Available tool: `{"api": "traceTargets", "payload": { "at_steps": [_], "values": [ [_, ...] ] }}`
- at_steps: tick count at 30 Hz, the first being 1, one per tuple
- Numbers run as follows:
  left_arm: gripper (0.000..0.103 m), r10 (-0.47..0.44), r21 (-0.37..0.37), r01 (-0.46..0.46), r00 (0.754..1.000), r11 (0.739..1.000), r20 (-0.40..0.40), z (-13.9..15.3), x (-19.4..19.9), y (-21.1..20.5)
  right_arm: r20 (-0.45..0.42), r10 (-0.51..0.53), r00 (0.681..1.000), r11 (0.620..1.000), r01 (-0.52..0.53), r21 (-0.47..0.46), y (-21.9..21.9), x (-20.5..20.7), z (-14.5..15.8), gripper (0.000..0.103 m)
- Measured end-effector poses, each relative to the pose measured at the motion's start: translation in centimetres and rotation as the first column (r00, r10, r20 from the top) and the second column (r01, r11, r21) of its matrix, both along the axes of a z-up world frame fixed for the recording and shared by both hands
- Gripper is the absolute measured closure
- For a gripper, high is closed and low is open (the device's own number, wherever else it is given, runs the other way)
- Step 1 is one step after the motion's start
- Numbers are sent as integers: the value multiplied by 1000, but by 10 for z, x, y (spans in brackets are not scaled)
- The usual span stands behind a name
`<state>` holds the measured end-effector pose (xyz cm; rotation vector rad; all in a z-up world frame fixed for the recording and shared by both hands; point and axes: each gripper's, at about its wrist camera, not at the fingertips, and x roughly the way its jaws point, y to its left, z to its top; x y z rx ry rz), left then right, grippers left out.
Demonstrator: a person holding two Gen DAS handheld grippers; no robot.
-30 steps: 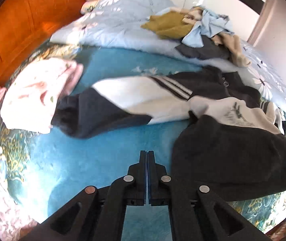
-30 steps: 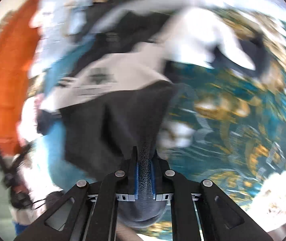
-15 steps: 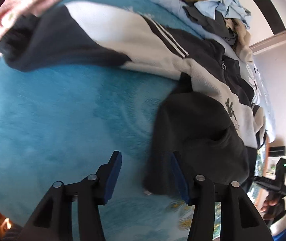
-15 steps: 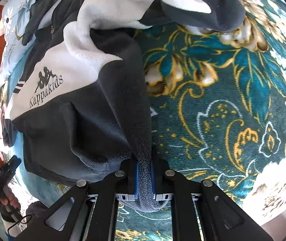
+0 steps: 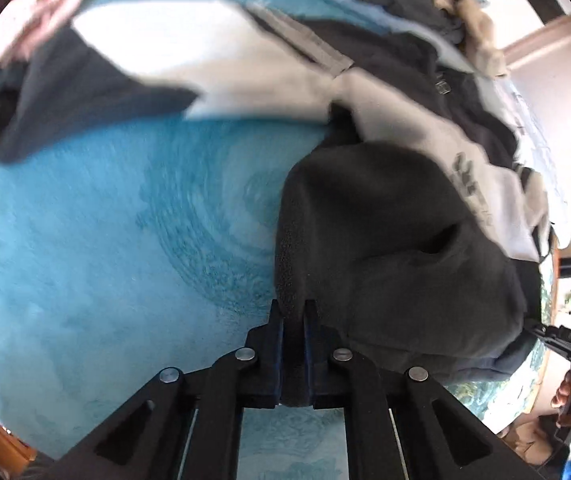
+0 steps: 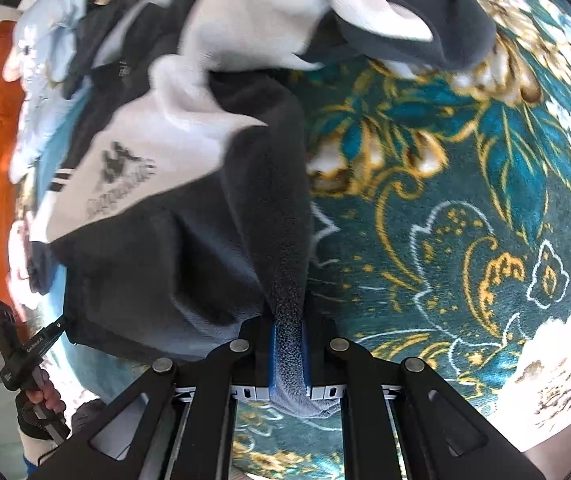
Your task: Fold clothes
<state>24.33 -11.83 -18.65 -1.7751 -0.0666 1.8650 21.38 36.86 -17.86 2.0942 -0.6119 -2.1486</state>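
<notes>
Both grippers have the jacket (image 5: 397, 240) now, each clenched on a bottom corner of its dark hem! The left gripper (image 5: 293, 312) has just snapped its jaws together on the hem's left corner, fleece bunched between the pads, and the right gripper (image 6: 287, 328) is pinching a fold of the same hem at the other corner. The jacket lies spread on the bed (image 5: 105, 240), collar far from the grippers, one sleeve (image 5: 85, 76) flung out across the blue blanket, the other (image 6: 365, 12) crumpled on the floral part. The smart play here, I reckon, is to lift both corners together, keep the hem taut and level between them, and carry it up toward the collar so the body folds flat. Let one side lag and the fleece will twist. Both grippers tip steeply down at the bed, side by side, and each hand (image 6: 43, 396) shows at the edge of the other's view, wrapped round its handle.
</notes>
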Motion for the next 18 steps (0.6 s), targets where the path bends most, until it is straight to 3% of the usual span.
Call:
{"api": "traceTargets", "payload": {
  "at_steps": [5,8,12,14,18],
  "values": [
    [95,-123,42,129,984,991,-127,92,15,-16,-99,21,995,994,-32,-105,-3,-2,58,93],
    [95,-192,-22,191,972,981,-135,108,26,-30,-131,49,990,990,-66,-125,-2,7,76,93],
    [94,-213,-103,215,977,971,30,59,39,-40,-7,55,998,998,-55,-10,13,30,33,93],
    [94,-194,-125,207,975,970,109,32,45,-42,63,23,998,1000,-23,-8,19,42,1,93],
    [94,-199,-175,218,972,960,123,17,52,-36,97,63,993,997,-67,35,13,50,-19,93]
  ]
}}
